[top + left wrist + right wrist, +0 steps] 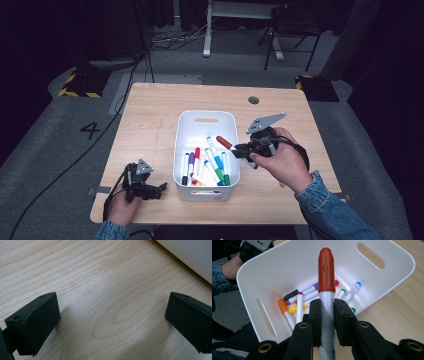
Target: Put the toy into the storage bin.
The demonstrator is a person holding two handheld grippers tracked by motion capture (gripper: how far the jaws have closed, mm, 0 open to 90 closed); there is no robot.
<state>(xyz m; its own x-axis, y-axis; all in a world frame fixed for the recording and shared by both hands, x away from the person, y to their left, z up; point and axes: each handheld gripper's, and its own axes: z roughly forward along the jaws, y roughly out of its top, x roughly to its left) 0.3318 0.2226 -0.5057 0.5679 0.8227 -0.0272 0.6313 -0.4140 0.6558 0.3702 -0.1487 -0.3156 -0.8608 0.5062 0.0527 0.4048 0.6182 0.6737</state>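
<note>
A white bin [206, 117] [399, 267] stands mid-table with several coloured markers [207, 167] [299, 298] lying in it. My right gripper [239, 148] [327, 315] is shut on a white marker with a red-brown cap [224, 142] [326, 270], held over the bin's right rim with the cap pointing into the bin. My left gripper [161, 188] [110, 320] rests on the table at the bin's front left corner, open with nothing between its fingers [35, 322]. In the left gripper view the bin's wall [190, 255] crosses the top right corner.
The light wooden table [150, 110] has bare room to the left and behind the bin. A round cable hole [253, 100] sits near the far edge. Beyond the table lie grey floor, cables and a chair frame [290, 30].
</note>
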